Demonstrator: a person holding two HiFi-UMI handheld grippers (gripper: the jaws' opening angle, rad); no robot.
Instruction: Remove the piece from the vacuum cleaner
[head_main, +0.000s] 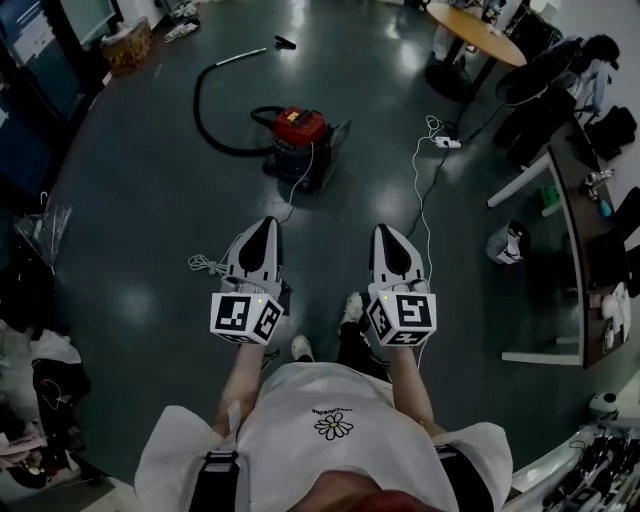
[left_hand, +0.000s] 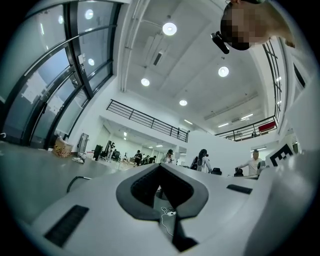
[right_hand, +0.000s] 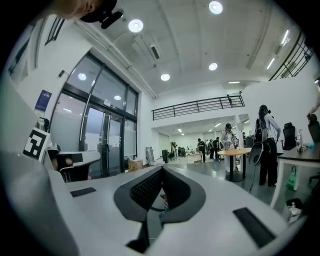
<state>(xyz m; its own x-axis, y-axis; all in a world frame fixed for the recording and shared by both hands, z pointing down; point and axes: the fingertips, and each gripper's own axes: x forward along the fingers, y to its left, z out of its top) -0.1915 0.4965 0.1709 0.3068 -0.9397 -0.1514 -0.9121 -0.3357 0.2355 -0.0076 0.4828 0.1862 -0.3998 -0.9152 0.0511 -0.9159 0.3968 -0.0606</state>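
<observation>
1. While the person stands on the dark floor (head_main: 130, 230) in a white shirt (head_main: 330, 420) with a daisy printed on it, both arms reach forward and hold the two tongs side by side, a little apart.
2. The left gripper (head_main: 262, 222) is clenched: its own view shows the dark pads meeting at the tip (left_hand: 160, 165), with nothing caught between them.
3. The right gripper (head_main: 388, 230) is likewise clenched and empty, its tips pressed together (right_hand: 161, 169).
4. Just below the tongs, the person's light shoes (head_main: 352, 305) show on the floor.
5. A white cable (head_main: 298, 185) runs from near the left gripper up toward the machine; a second white lead (head_main: 418, 190) winds past the right gripper to a power strip (head_main: 447, 142).
6. Well ahead of both tongs, apart from them, sits the vacuum cleaner (head_main: 298, 130), red on top with a dark body, standing on the floor.
7. From it a black hose (head_main: 205, 120) curves left and away, ending at a pale wand (head_main: 245, 55) lying on the floor, with a small dark nozzle (head_main: 285, 42) beside its far end.
8. Farther off are a cardboard box (head_main: 127, 45) at the left and a round wooden table (head_main: 478, 30) at the right.
</observation>
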